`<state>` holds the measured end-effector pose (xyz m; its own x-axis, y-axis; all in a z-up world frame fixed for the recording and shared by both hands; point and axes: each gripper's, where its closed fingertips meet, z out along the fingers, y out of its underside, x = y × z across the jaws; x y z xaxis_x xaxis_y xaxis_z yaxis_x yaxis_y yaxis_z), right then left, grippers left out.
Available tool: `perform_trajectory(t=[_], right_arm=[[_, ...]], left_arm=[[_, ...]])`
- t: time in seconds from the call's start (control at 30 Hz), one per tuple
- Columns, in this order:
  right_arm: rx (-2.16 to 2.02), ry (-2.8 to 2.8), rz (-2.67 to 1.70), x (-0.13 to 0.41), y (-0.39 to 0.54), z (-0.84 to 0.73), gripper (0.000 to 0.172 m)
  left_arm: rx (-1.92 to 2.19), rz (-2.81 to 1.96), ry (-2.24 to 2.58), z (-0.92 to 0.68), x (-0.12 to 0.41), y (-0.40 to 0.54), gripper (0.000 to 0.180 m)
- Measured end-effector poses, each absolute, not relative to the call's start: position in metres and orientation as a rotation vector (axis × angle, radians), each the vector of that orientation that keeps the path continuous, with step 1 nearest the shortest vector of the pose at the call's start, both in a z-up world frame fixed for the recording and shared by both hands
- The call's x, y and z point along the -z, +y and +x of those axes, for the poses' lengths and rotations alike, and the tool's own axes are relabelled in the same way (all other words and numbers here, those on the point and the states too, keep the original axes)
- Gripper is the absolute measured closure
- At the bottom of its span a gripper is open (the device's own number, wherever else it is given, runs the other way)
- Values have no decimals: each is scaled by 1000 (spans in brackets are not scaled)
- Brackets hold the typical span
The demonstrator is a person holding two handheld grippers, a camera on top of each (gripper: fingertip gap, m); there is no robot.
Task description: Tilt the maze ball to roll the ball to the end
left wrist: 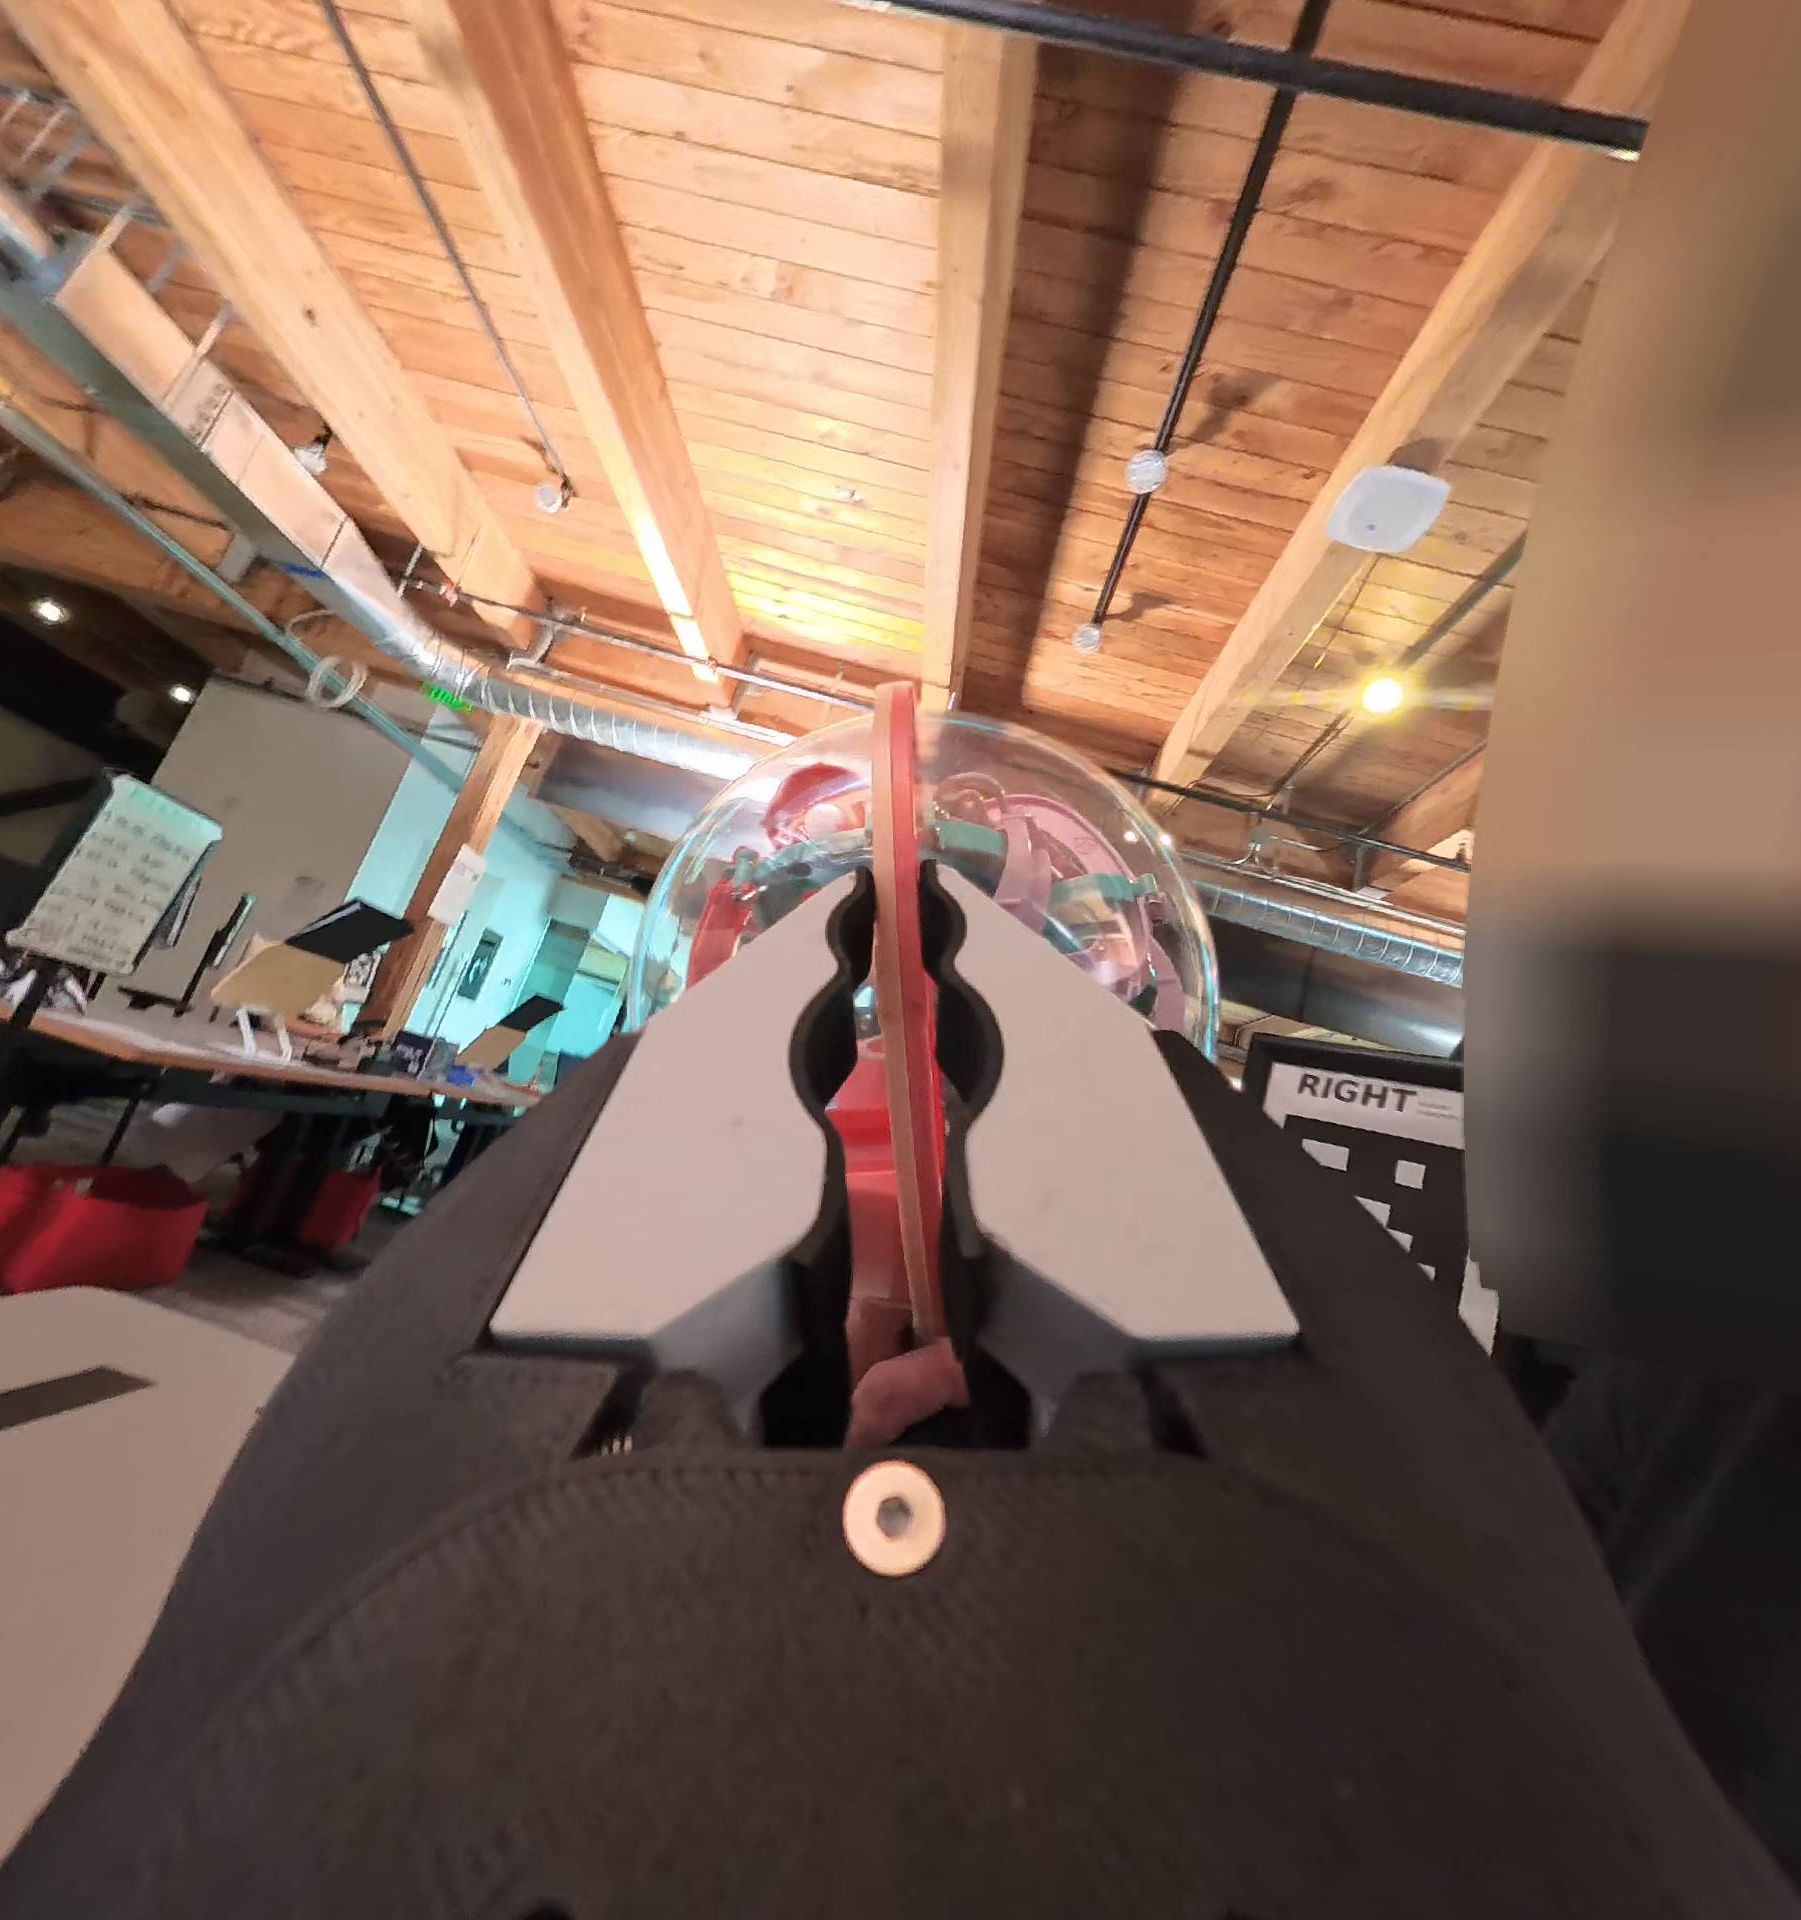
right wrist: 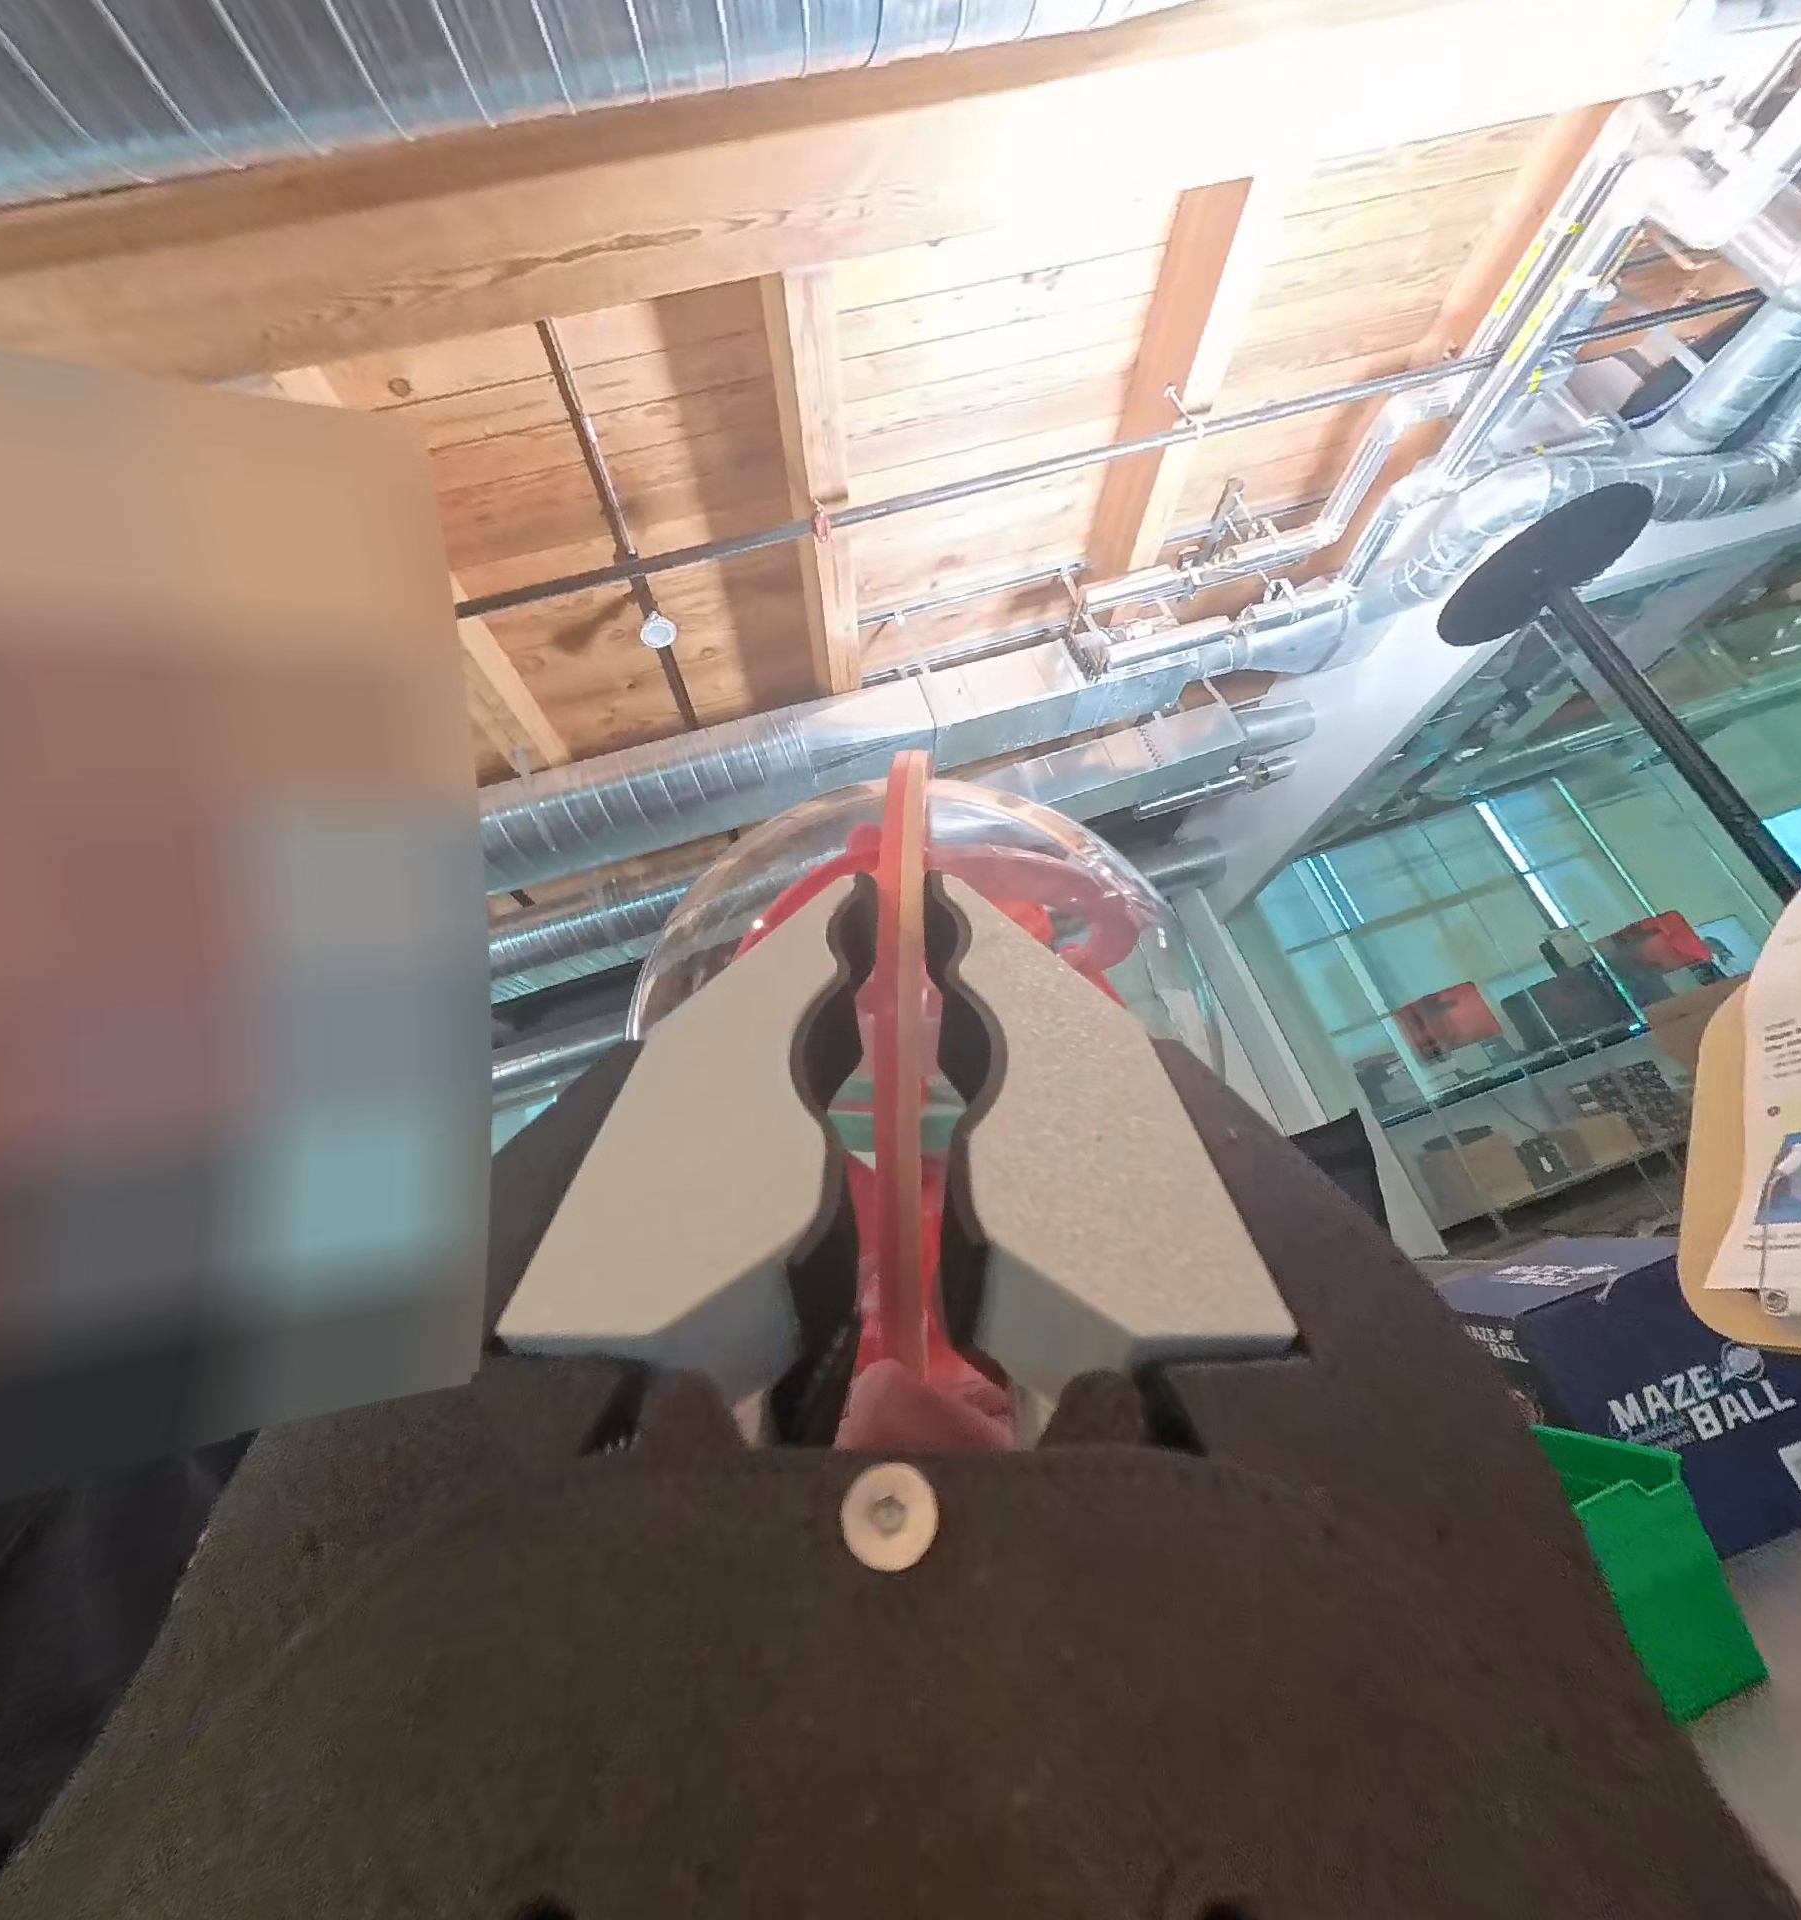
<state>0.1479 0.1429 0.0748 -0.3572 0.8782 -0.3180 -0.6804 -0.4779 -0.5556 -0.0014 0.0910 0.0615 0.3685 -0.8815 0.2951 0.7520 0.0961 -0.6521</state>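
- The maze ball [left wrist: 1072, 831] is a clear plastic sphere with red, teal and pale pink tracks inside it, held up in the air against the wooden ceiling [left wrist: 771, 312].
- A flat red and tan ring [left wrist: 901, 790] runs round the sphere like an equator, standing on edge in both wrist views.
- The small ball inside the maze cannot be made out for certain in either view.
- The left gripper [left wrist: 898, 883] is closed on that ring: its two dark pads [left wrist: 846, 935] press on the ring's opposite faces at the tips, with the ring running back between the grey fingers toward the camera.
- The right gripper [right wrist: 896, 888] grips the same ring [right wrist: 906, 821] in the same way, tips pinched on its two faces, the clear sphere [right wrist: 1083, 862] bulging out on either side of the fingers.
- In the left wrist view a black and white marker plate [left wrist: 1363, 1164] shows at the right, just beside the sphere.
- Farther off in the left wrist view stand long tables [left wrist: 252, 1049] with boards and stands on them, red bags [left wrist: 85, 1226] on the floor below, and a silver duct [left wrist: 522, 696] under the beams.
- In the right wrist view silver ducts [right wrist: 719, 790] cross behind the sphere, with glass walls [right wrist: 1498, 935] to the right.
- Lower right there sit a dark blue box [right wrist: 1654, 1382], a green bin [right wrist: 1644, 1579] and a clipboard with a printed sheet [right wrist: 1800, 1122].
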Motion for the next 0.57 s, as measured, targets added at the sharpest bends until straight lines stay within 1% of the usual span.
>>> perform_trajectory(t=[0.23, 0.33, 0.43, 0.57], right_arm=[[-1925, -369, -807, -64, 164, 145, 165], [-1877, -416, -812, -69, 163, 144, 164], [-1796, -501, -764, -94, 154, 146, 165], [-1605, -706, -636, -147, 124, 147, 164]], left_arm=[[1177, -926, 181, 1, -72, 101, 173], [1170, -905, 198, 0, -80, 99, 173], [1173, -835, 238, 0, -96, 92, 173], [1170, -646, 351, -2, -132, 72, 173]])
